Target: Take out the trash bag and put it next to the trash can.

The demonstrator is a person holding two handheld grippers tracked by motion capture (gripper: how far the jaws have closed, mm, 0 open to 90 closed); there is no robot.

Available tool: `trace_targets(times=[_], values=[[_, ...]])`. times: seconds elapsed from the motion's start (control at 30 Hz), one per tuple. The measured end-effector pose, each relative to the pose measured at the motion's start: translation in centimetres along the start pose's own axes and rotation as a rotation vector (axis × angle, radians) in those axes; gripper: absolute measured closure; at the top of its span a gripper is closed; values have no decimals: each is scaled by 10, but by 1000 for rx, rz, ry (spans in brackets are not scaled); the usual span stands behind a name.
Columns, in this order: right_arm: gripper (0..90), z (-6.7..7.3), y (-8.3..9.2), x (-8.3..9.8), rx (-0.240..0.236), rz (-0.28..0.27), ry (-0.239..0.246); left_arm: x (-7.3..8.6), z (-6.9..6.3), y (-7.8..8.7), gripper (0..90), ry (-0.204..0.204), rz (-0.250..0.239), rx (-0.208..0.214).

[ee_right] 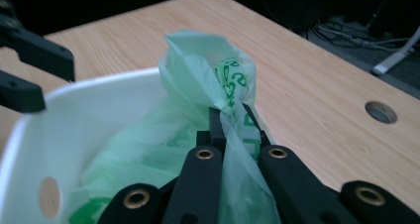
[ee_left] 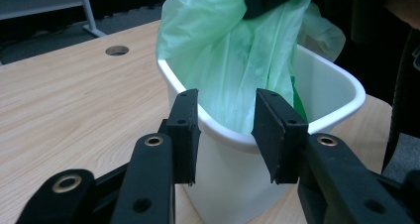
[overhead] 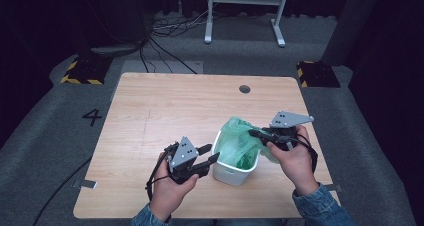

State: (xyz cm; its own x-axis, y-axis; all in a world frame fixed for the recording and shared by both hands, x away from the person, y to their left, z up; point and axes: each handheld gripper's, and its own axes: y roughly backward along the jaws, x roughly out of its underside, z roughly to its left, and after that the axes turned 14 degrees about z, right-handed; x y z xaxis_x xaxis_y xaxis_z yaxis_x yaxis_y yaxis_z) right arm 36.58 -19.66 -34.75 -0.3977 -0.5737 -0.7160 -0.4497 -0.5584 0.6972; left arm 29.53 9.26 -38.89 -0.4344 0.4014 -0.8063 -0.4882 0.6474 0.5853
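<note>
Setting: a light wooden tabletop [overhead: 165,111] seen from above, with a person's two forearms in denim sleeves coming in from the near edge, each hand holding a black two-jaw claw.
Bin: a small white plastic bin [overhead: 231,172] stands upright on the tabletop near its front edge, between the two hands. In the right gripper view, one wall of the bin [ee_right: 59,149] has an oval handle hole.
Bag: a thin, pale green plastic bag [overhead: 240,141] sits partly inside the bin. Its upper part rises above the rim in a crumpled bunch and leans toward the person's right. In the right gripper view, darker green printing shows on the bag [ee_right: 198,85].
Right claw: the right claw [overhead: 257,134] reaches over the bin's right rim. In the right gripper view its jaws are pressed together on a gathered fold of the bag, and the film bulges out above the tips [ee_right: 229,116].
Left claw: the left claw [overhead: 210,154] sits just beside the bin's left rim. In the left gripper view its jaws stand apart [ee_left: 225,135], one on each side of the near rim of the bin [ee_left: 233,184], with a gap to the plastic and the pads not pressing on it.
Tabletop detail: a round cable hole [overhead: 244,89] lies toward the far edge, well apart from the bin.
Surroundings: grey carpet, dark cables and a white metal frame [overhead: 245,11] lie beyond the tabletop.
</note>
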Motion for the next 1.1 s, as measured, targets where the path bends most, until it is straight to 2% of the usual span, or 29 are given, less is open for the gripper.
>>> trace_targets(times=[0.07, 0.2, 0.33, 0.4, 0.63, 1.1], values=[[897, 1, 4, -3, -16, -31, 2, 0, 0, 0, 614, 2, -1, -3], [897, 7, 14, -11, -22, -71, 24, 0, 1, 0, 571, 14, -2, -3], [897, 11, 26, -19, -26, -121, 41, 0, 1, 0, 571, 14, -2, -3], [897, 14, 36, -24, -14, -151, 56, 0, 1, 1, 567, 15, -2, -3], [897, 12, 63, -40, 29, -194, 83, 0, 4, 11, 503, 23, -25, -30], [897, 2, 114, -60, 116, -292, 96, 9, 19, 22, 438, 43, 5, -95]])
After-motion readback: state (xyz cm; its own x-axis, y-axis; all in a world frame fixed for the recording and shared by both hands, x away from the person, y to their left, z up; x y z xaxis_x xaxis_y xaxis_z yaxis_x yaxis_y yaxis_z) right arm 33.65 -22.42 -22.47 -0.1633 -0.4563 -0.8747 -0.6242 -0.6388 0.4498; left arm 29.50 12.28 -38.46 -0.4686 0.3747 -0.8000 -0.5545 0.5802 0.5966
